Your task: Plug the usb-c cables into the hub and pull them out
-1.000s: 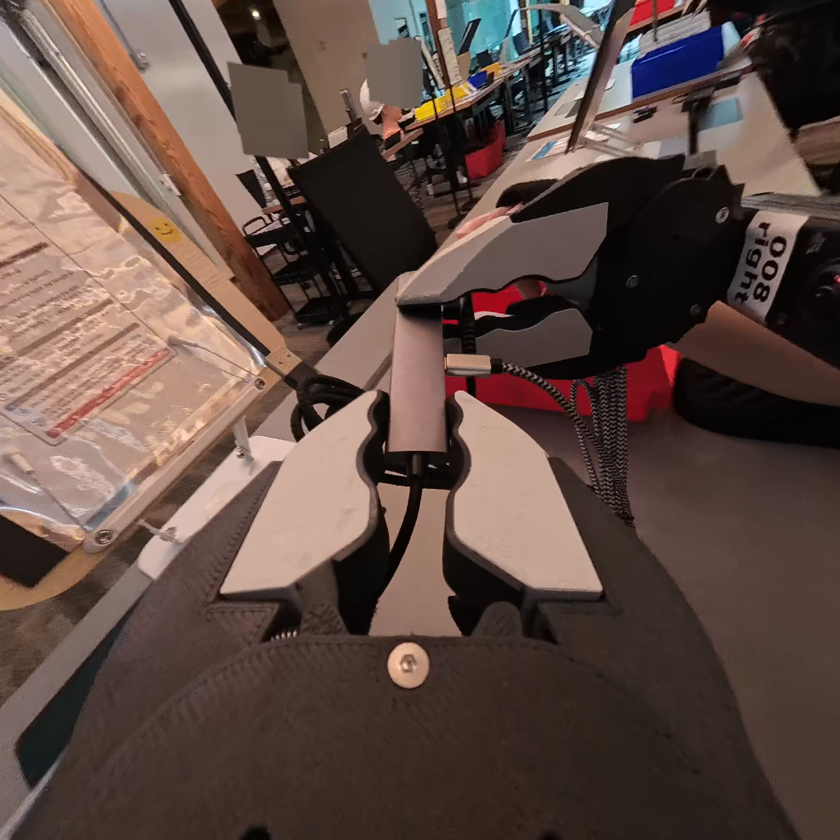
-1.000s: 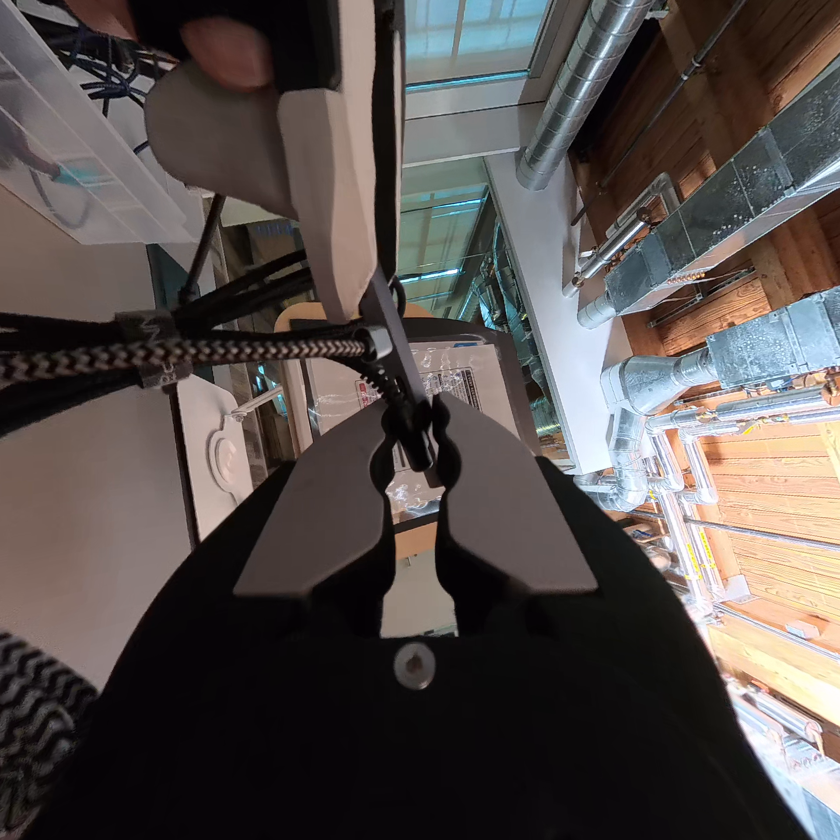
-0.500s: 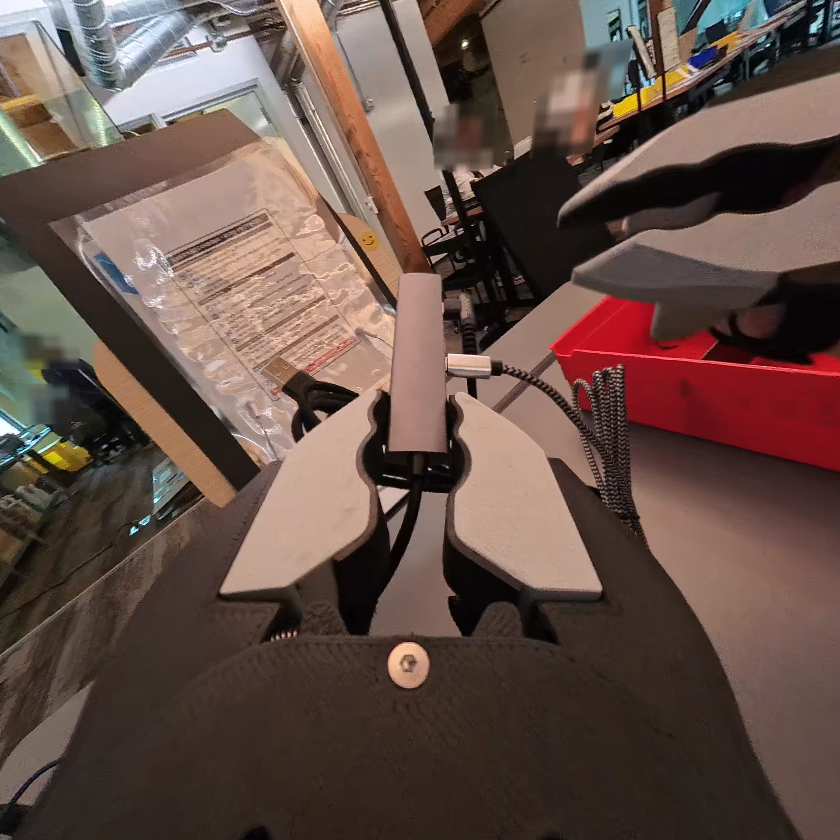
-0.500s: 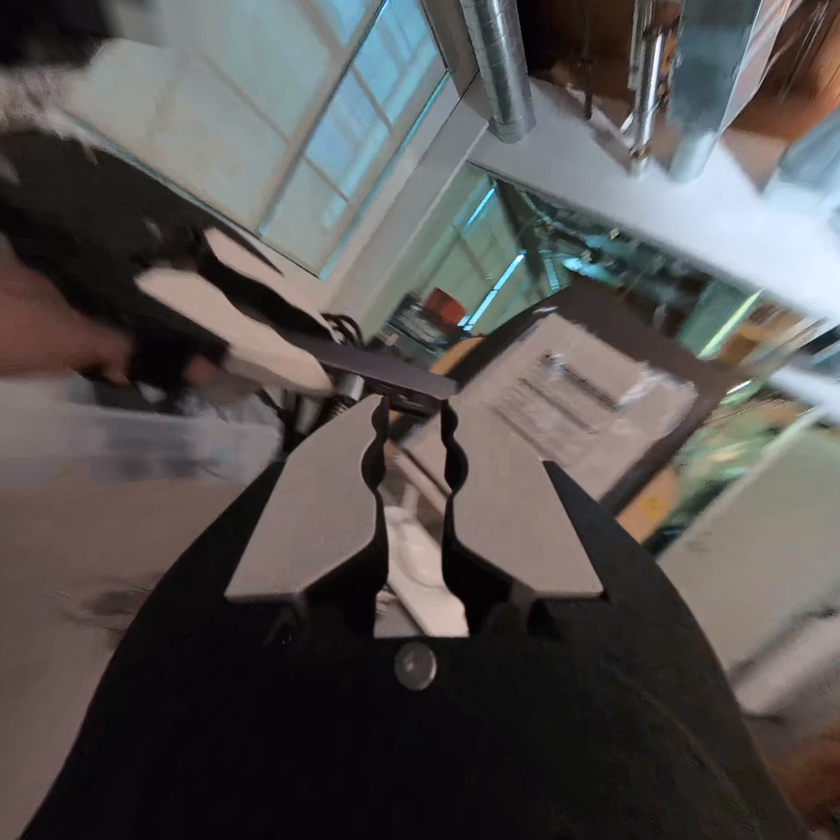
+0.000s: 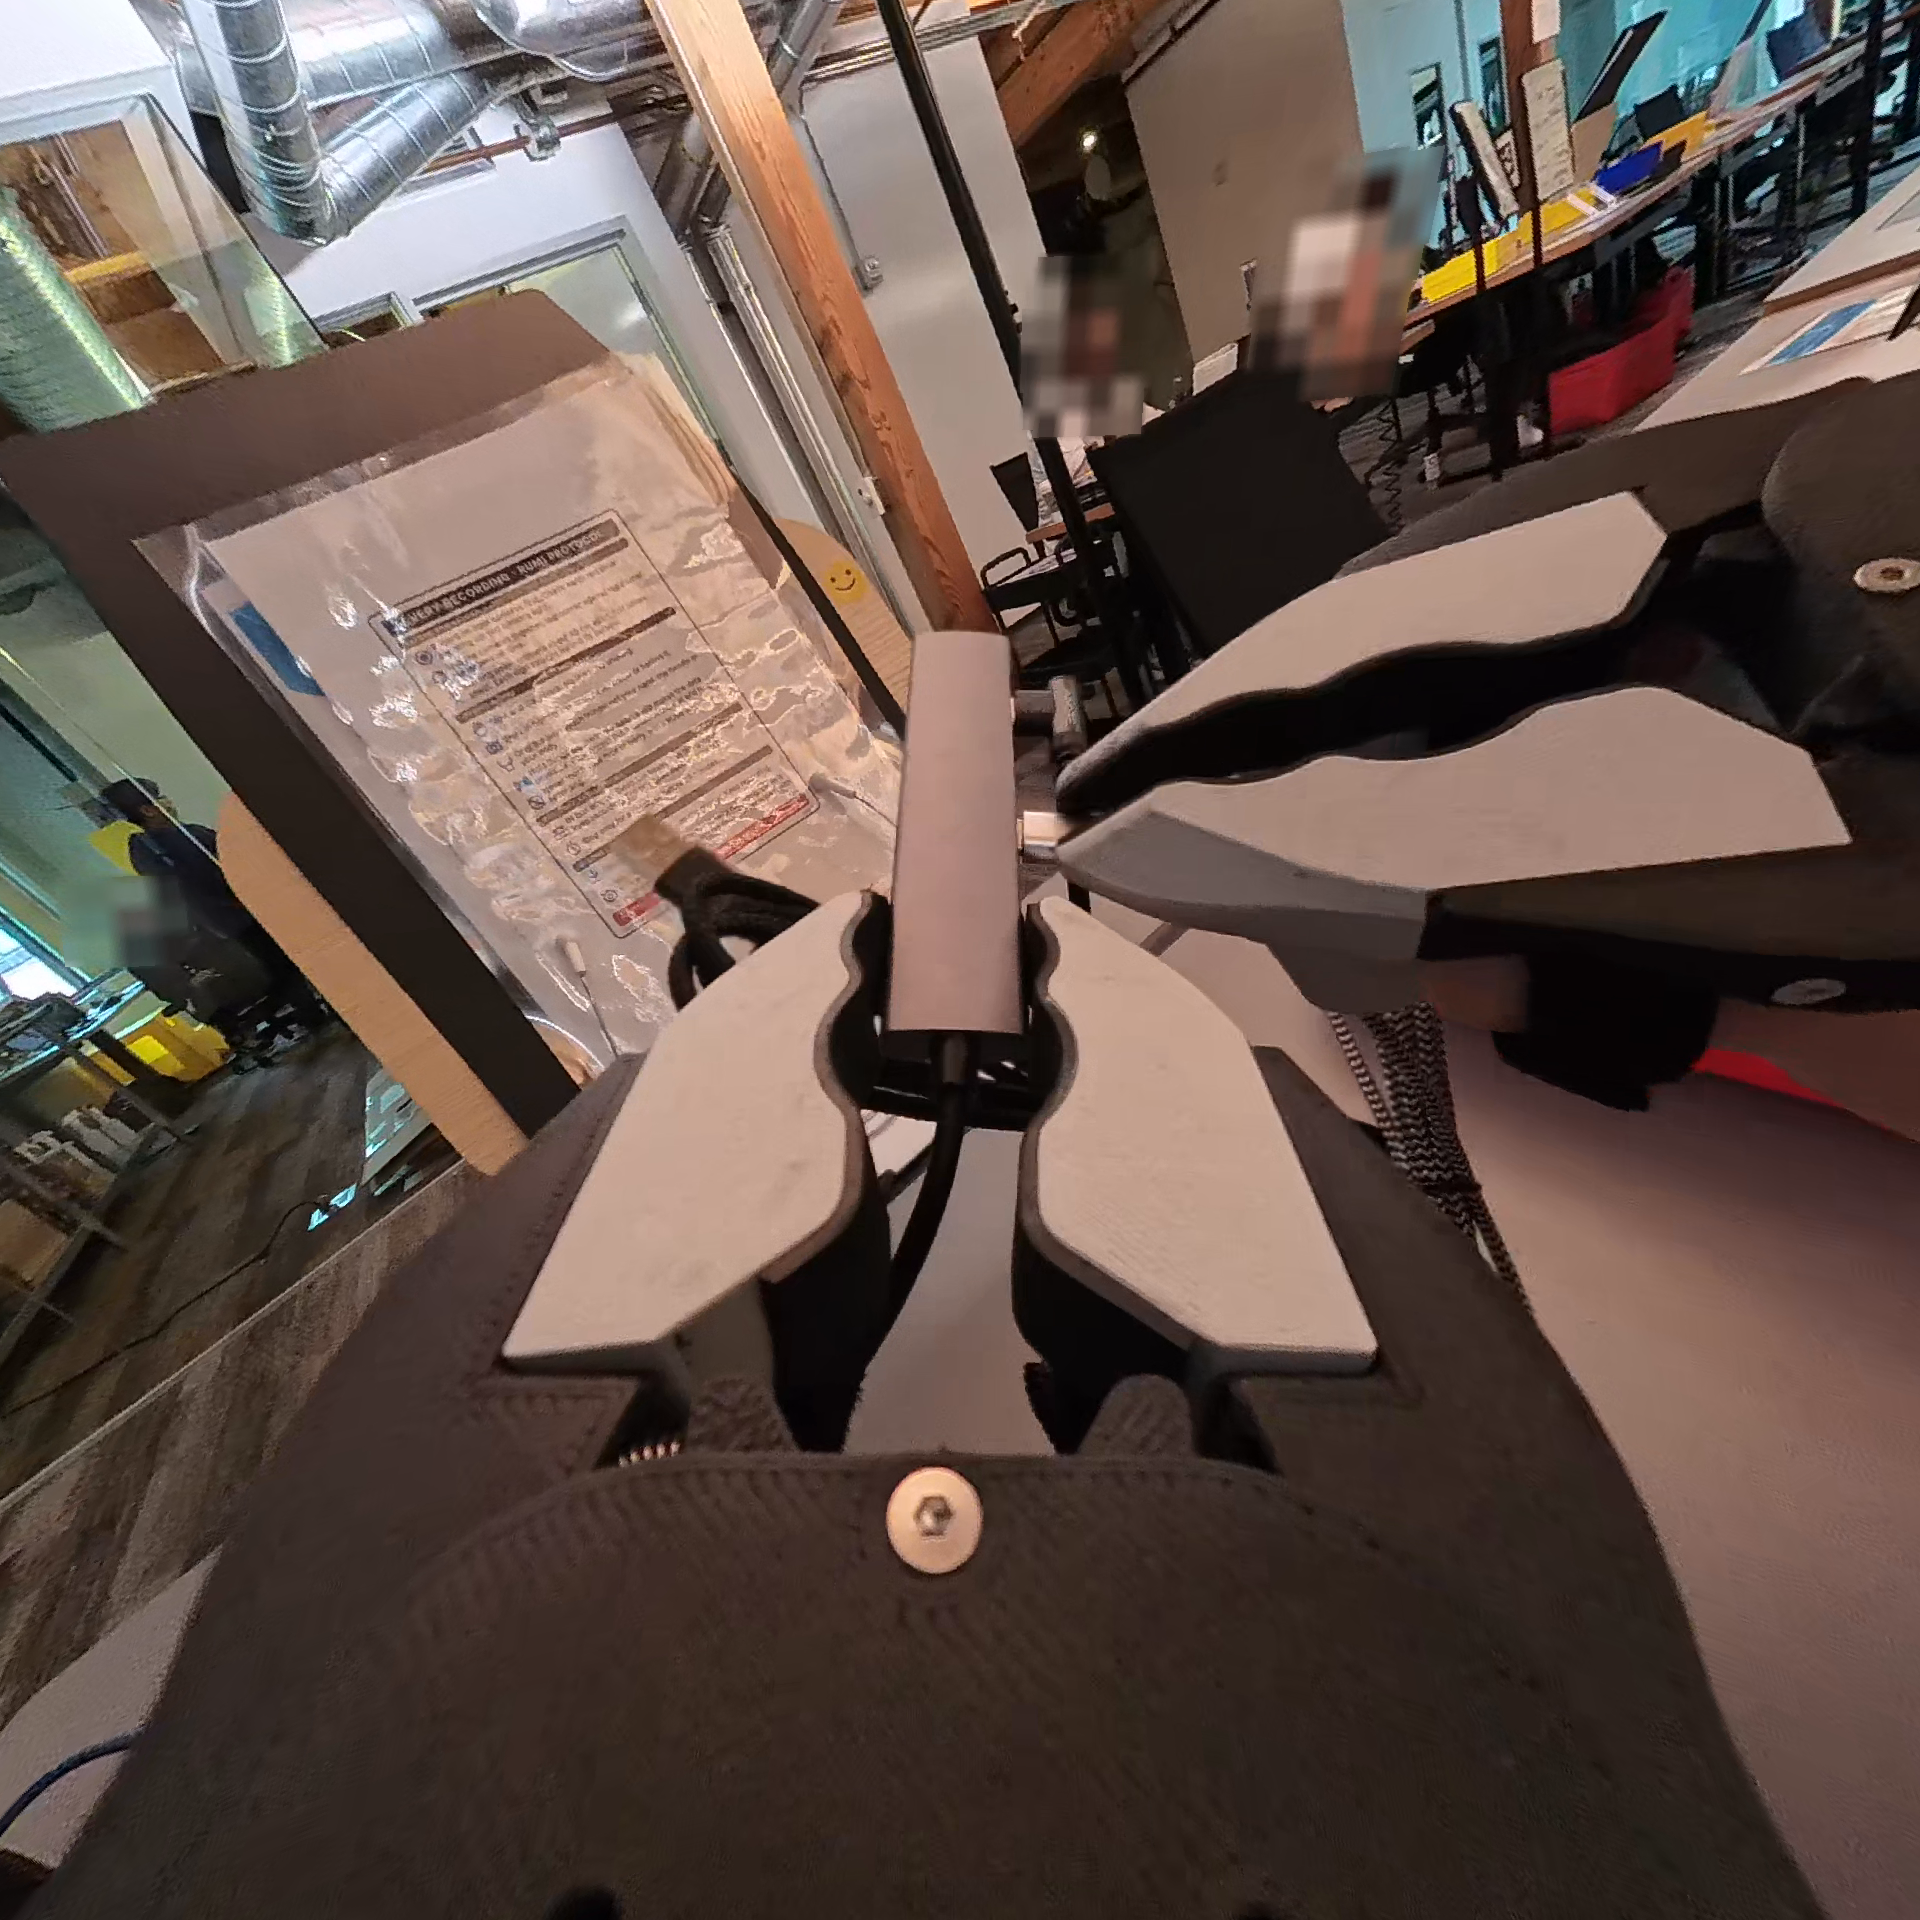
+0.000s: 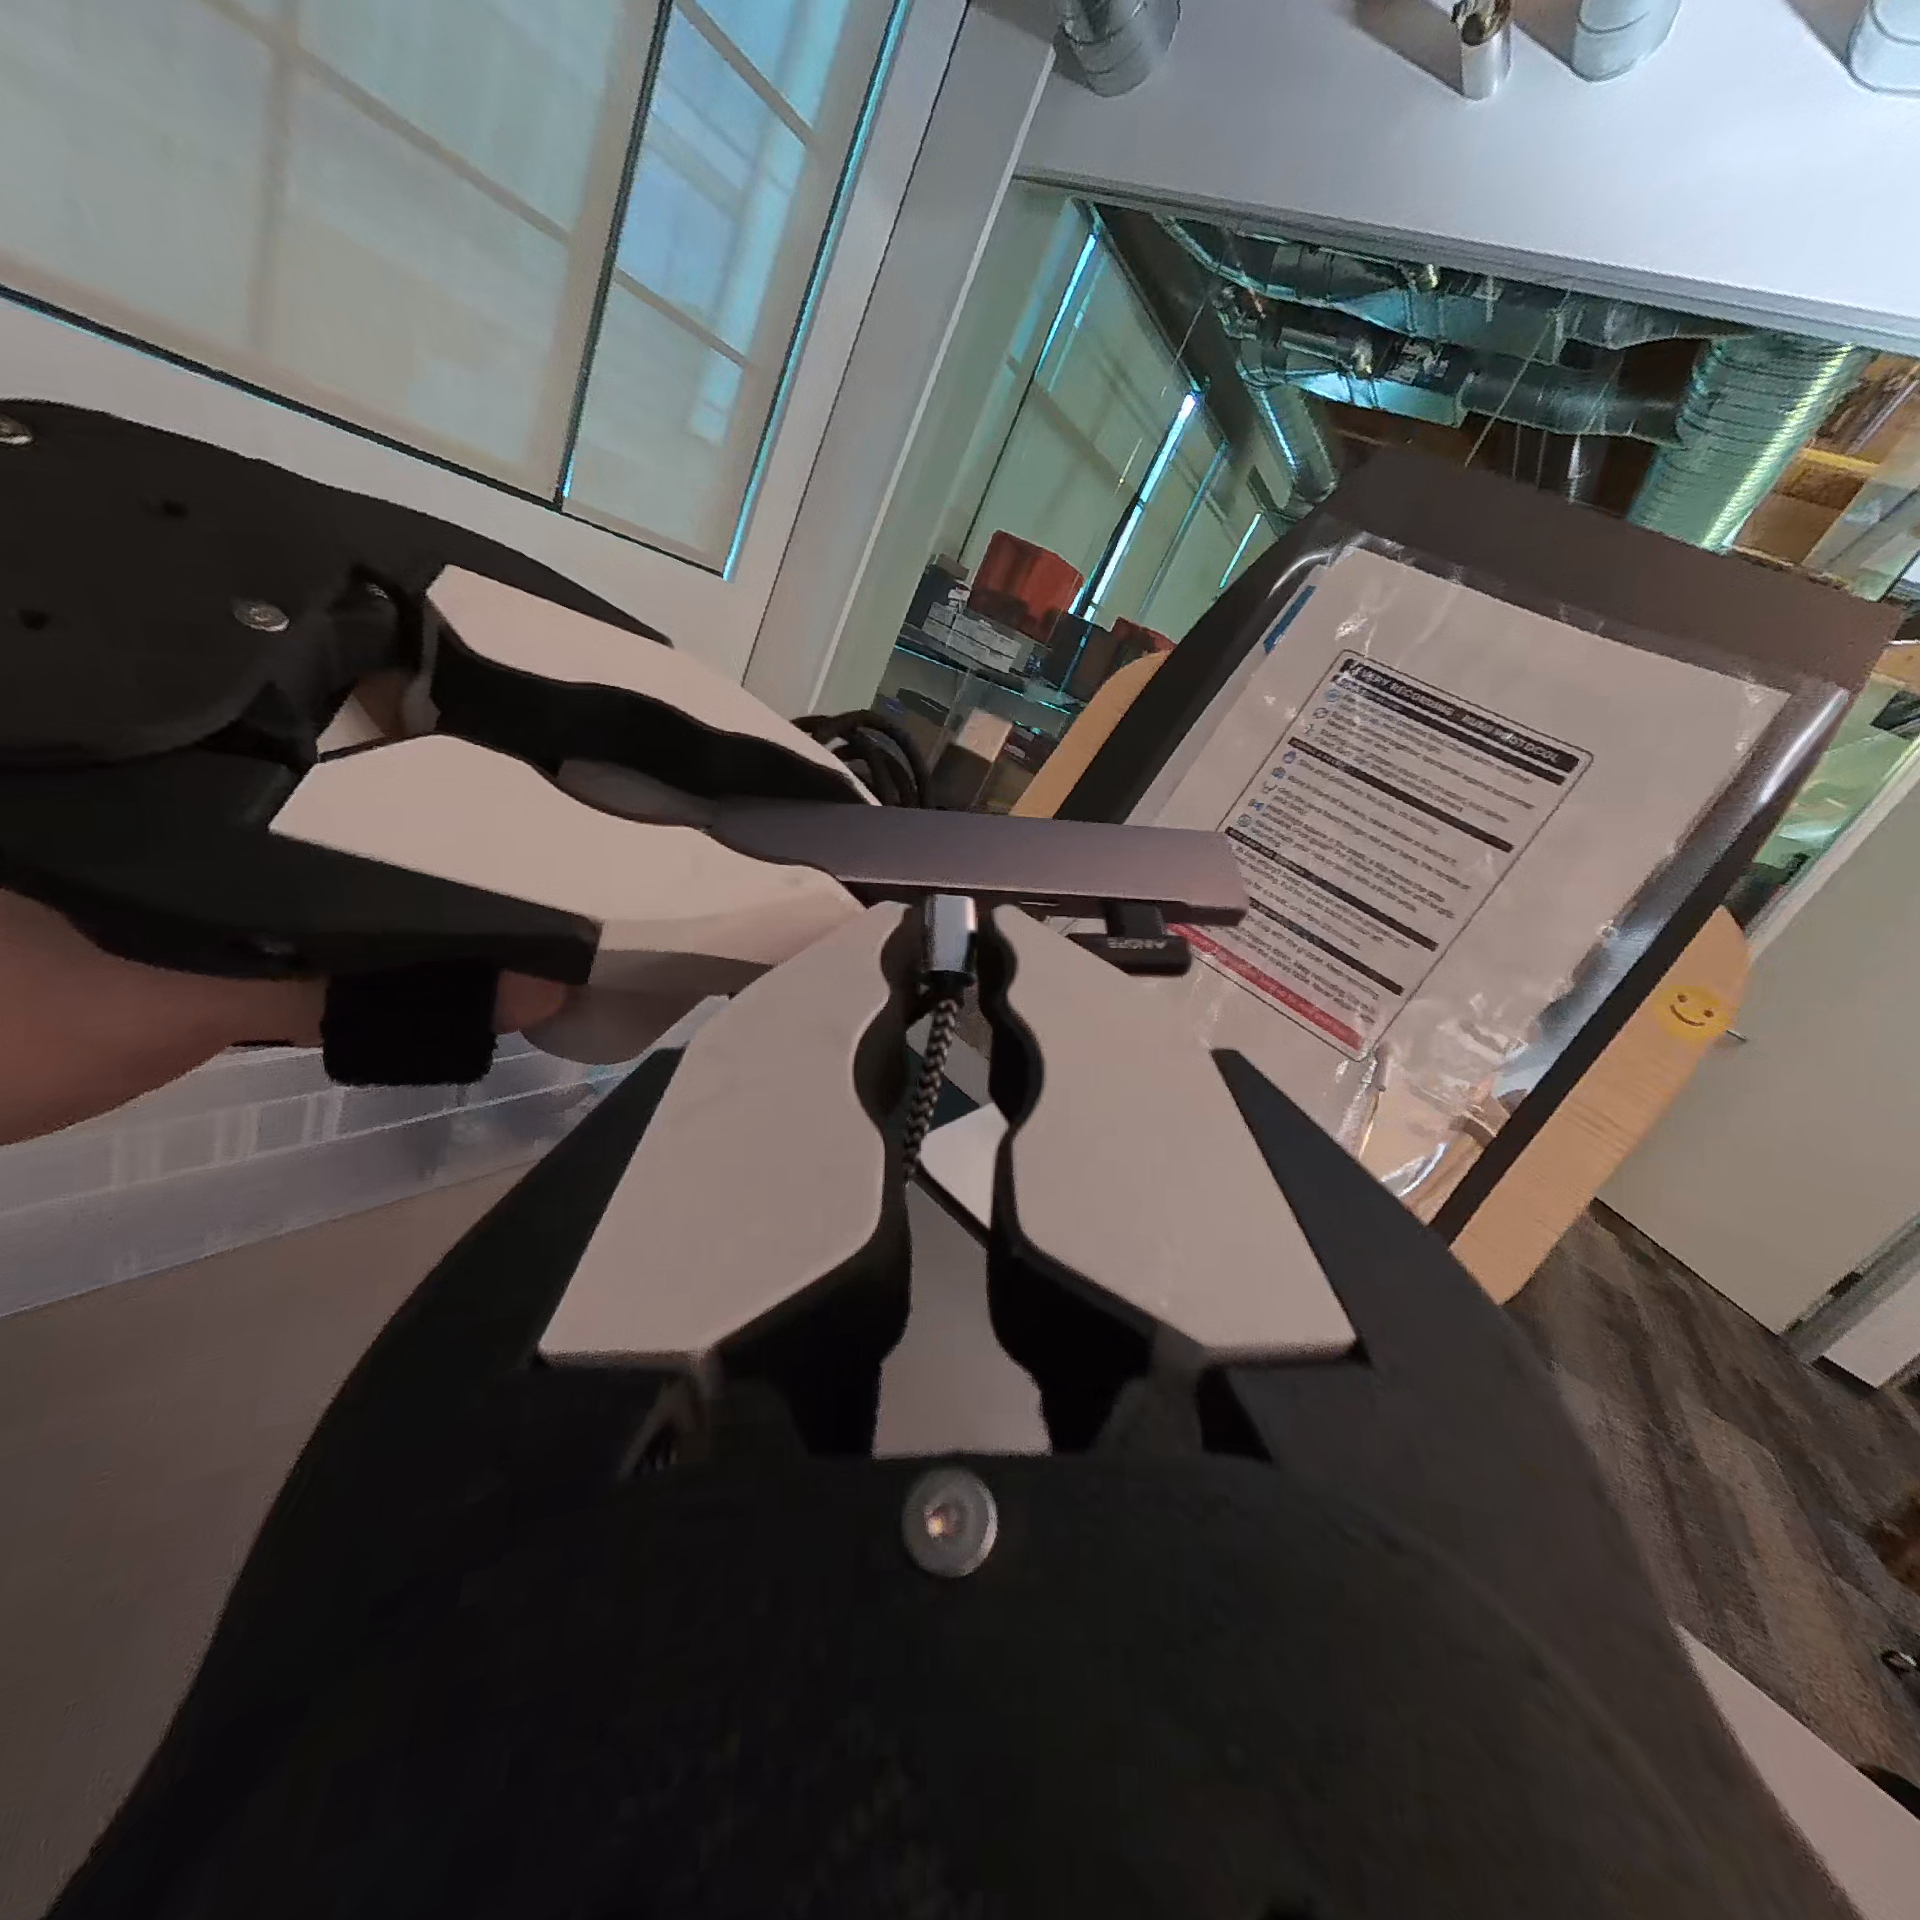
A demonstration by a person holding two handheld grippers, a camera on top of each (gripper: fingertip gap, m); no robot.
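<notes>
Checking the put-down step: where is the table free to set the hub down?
Bare grey table lies right of the left tongs, beyond the braided cable, and in front of the clear bin. Crowded around the hub, where the right tongs flank the plug.

Printed sheet (image 6: 1423,831) in plastic sleeve; smiley sticker (image 6: 1691,1010) on wooden board.

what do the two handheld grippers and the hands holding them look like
Both the left gripper and the right gripper have flat pale grey fingers with wavy inner edges, on textured black printed bodies with a silver screw. The person's hand wears a black fingerless glove.
</notes>
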